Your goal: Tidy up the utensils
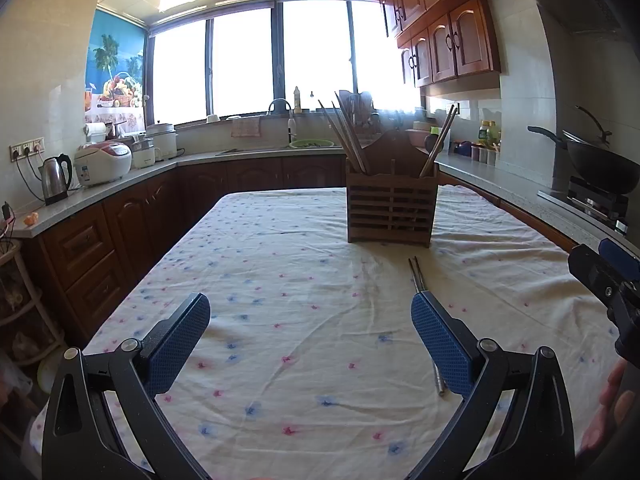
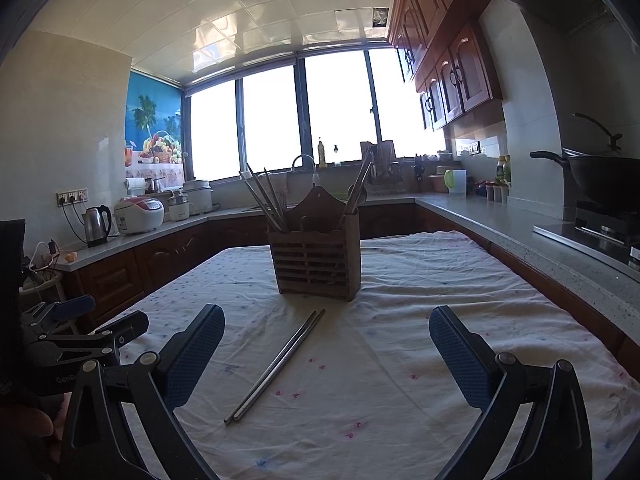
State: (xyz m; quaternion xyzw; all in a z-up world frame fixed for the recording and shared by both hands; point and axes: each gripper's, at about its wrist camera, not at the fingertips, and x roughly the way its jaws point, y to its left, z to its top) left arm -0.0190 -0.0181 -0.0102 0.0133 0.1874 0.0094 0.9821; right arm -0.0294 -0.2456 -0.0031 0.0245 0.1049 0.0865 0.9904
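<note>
Chopsticks lie loose as a metal pair on the cloth-covered table, lower centre of our right wrist view, in front of the wooden holder.

We see the holder upright at mid-frame, well apart from the pair, with more chopsticks leaning in its left and right compartments. Our left gripper is spread wide and holds nothing; its right finger covers part of the pair in the left view. Our right gripper is also wide and empty, above the pair without touching it.
</note>
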